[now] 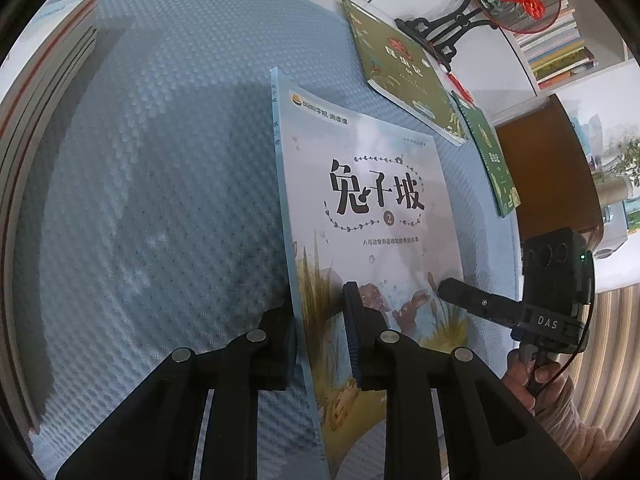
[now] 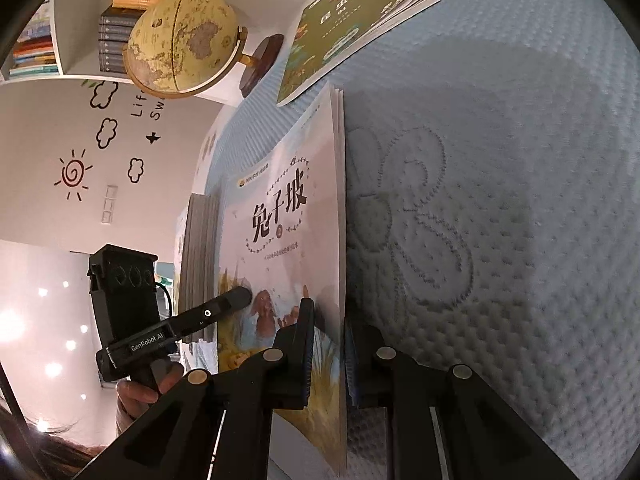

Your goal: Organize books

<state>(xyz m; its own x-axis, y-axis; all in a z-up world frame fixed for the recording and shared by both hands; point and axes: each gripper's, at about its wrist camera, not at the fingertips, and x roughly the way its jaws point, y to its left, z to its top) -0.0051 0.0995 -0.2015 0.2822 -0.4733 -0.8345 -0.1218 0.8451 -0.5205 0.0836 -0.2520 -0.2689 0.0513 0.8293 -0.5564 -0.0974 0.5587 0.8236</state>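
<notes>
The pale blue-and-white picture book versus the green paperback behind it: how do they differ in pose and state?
The pale blue-and-white picture book is clamped on both side edges by the left claw and right claw; the green paperback is ungripped. The pale book is raised off the quilted blue mat; the green one lies flat. Both show front covers.

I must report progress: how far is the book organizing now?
Done: a stack of books lies at the mat's edge. In hand: left gripper and right gripper both clamp the white picture book. Left: two green books remain loose.
</notes>
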